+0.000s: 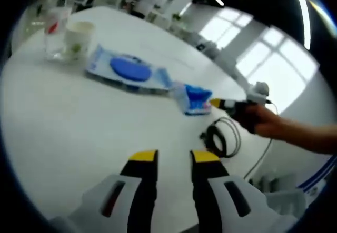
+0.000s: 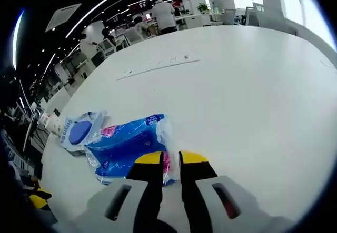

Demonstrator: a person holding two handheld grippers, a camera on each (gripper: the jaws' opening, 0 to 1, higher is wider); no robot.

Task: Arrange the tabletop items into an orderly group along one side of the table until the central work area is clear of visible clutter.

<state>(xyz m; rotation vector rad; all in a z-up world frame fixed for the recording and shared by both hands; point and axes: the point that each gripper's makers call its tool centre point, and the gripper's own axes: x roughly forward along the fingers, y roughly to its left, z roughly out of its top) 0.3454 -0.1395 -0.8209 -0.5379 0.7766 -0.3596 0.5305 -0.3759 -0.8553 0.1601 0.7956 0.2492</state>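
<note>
We see a smooth, matt white tabletop (image 2: 253, 85). The blue tissue pack (image 2: 129, 146) and wet-wipe pack (image 1: 129, 70) wear glossy, crinkled plastic film. The glass (image 1: 55, 30) looks clear; the coiled cable (image 1: 218, 138) is matt black.

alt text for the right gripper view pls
The right tongs, jaws nearly together, reach a blue plastic packet on a white table. A wipes pack lies beside the packet.
</note>
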